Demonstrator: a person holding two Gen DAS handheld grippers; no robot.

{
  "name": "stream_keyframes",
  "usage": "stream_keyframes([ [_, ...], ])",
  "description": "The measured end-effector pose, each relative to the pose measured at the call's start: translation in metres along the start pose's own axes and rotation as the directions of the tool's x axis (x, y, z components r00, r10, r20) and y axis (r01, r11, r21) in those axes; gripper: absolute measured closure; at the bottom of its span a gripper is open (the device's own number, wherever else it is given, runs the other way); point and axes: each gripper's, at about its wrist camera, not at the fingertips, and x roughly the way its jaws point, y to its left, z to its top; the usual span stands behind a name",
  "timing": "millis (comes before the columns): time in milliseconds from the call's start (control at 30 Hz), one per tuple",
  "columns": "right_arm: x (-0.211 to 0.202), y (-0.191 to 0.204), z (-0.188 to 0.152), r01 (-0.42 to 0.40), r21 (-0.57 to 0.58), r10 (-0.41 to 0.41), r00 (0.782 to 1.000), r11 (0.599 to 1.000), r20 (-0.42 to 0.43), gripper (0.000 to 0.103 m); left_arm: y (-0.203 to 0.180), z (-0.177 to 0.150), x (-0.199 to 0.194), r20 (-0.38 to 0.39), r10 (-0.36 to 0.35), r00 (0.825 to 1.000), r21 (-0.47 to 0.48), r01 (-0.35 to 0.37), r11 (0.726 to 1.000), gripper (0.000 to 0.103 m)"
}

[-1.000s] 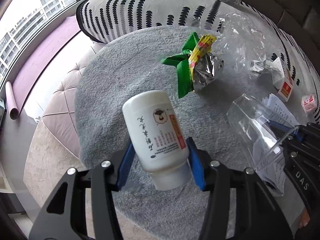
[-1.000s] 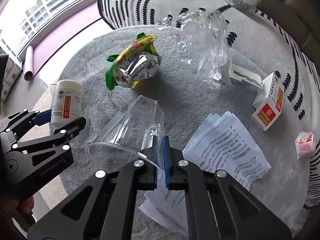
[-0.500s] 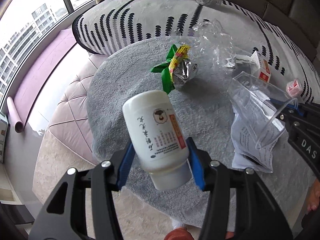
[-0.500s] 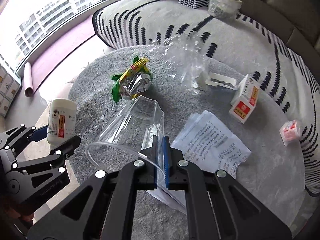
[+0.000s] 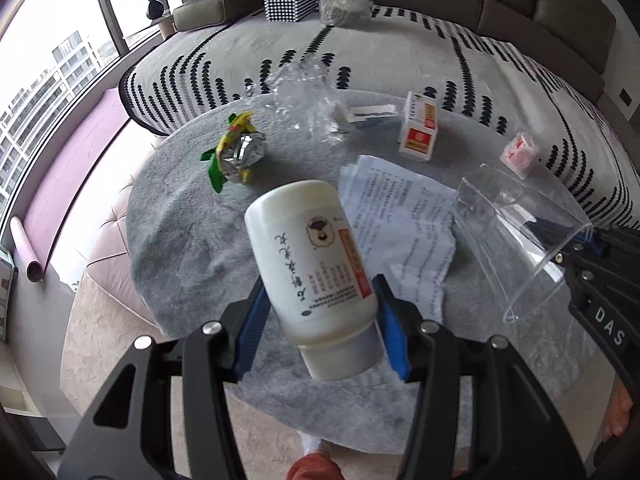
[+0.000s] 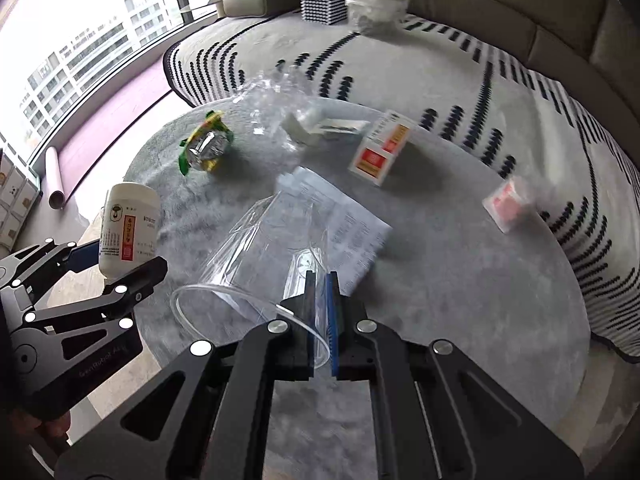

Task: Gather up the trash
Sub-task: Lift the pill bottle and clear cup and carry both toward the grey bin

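Note:
My left gripper (image 5: 320,320) is shut on a white pill bottle (image 5: 310,264) and holds it above the round grey table (image 5: 180,240). The bottle also shows in the right wrist view (image 6: 128,228). My right gripper (image 6: 322,312) is shut on the rim of a clear plastic cup (image 6: 264,256), held above the table; the cup also shows in the left wrist view (image 5: 516,236). On the table lie a green and yellow foil wrapper (image 5: 234,152), a crumpled clear plastic bag (image 5: 304,96), printed paper sheets (image 5: 400,216), a white and red box (image 5: 418,132) and a small pink packet (image 5: 520,154).
A patterned grey rug (image 6: 380,60) lies beyond the table, with a checkered block (image 6: 324,6) and a plastic-lined bin (image 6: 374,8) at its far edge. A sofa (image 6: 540,8) runs along the back right. A padded pink stool (image 5: 108,248) stands left of the table.
Both grippers have risen and drawn back from the table with the bottle and the cup still held, so more of the table and room shows.

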Motion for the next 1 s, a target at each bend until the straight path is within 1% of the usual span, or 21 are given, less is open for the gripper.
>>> stream_keyframes([
  [167, -0.031, -0.06, -0.039, -0.006, 0.004, 0.006, 1.0, 1.0, 0.009, 0.098, -0.078, -0.022, -0.021, 0.002, -0.012, 1.0, -0.008, 0.012, 1.0, 0.051],
  [300, -0.056, -0.112, -0.062, -0.012, -0.004, 0.012, 1.0, 1.0, 0.021, 0.098, -0.132, -0.033, -0.036, 0.012, -0.009, 1.0, -0.015, 0.009, 1.0, 0.051],
  [433, -0.068, -0.161, -0.082, 0.002, -0.006, -0.002, 1.0, 1.0, 0.022, 0.098, -0.186, -0.04, -0.04, 0.007, -0.03, 1.0, -0.023, 0.03, 0.999, 0.051],
  [533, -0.069, -0.197, -0.094, 0.019, 0.012, -0.019, 1.0, 1.0, 0.002, 0.098, -0.224, -0.042, -0.038, -0.011, -0.054, 0.999, -0.001, 0.054, 0.999, 0.051],
  [767, -0.064, -0.261, -0.106, 0.041, 0.068, -0.039, 0.999, 0.997, -0.032, 0.098, -0.298, -0.026, -0.02, -0.038, -0.095, 0.995, 0.104, 0.098, 0.99, 0.051],
  [900, -0.054, -0.307, -0.106, 0.07, 0.113, -0.065, 0.997, 0.991, -0.049, 0.098, -0.34, -0.01, 0.005, -0.059, -0.134, 0.989, 0.154, 0.141, 0.978, 0.051],
  [1000, -0.047, -0.335, -0.11, 0.104, 0.122, -0.097, 0.993, 0.987, -0.062, 0.098, -0.367, -0.002, 0.017, -0.064, -0.159, 0.985, 0.188, 0.168, 0.968, 0.051],
])
